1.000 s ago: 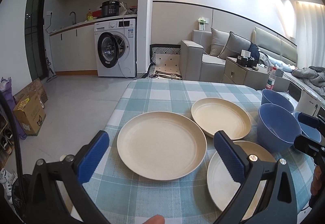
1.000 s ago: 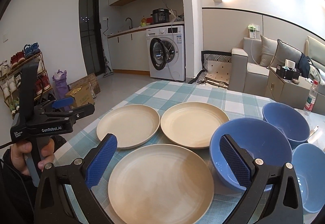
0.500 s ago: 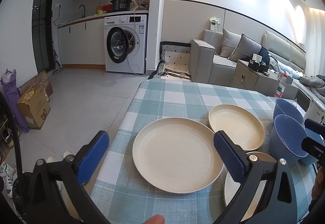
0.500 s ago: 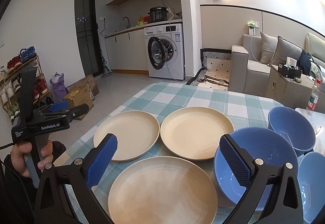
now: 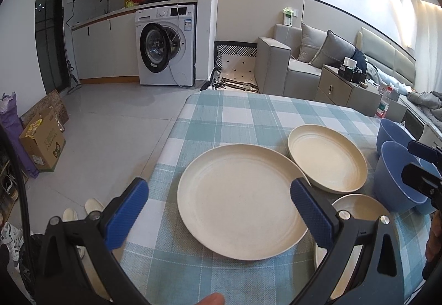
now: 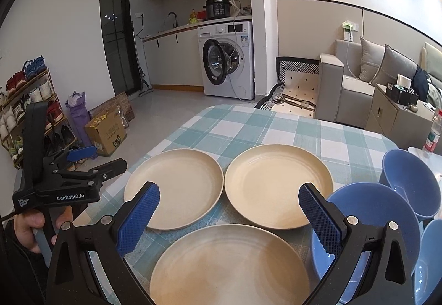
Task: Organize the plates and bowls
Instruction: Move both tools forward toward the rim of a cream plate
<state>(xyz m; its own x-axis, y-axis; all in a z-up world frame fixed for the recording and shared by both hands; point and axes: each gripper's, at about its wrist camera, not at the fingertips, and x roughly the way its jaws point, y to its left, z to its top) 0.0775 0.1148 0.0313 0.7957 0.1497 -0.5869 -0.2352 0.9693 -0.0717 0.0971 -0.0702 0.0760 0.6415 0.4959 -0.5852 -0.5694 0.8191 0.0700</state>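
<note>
Both grippers, left gripper (image 5: 219,211) and right gripper (image 6: 229,215), were spread wide and empty above separate beige plates (image 6: 176,189), apparently aligning for stacking.

The only clear wording is "GenRobot.AI", in white letters on the black body of the left claw (image 6: 83,164), seen from the right wrist view. To its left on the same body sits a smaller white line of text, too small to make out. The cardboard box (image 6: 106,130) on the floor carries green printing and a black cat-face logo, but its characters are too blurred to read. The washing machine (image 6: 229,59) bears a small display, a brand mark and a blue-and-white sticker near its top, none of them legible.
</note>
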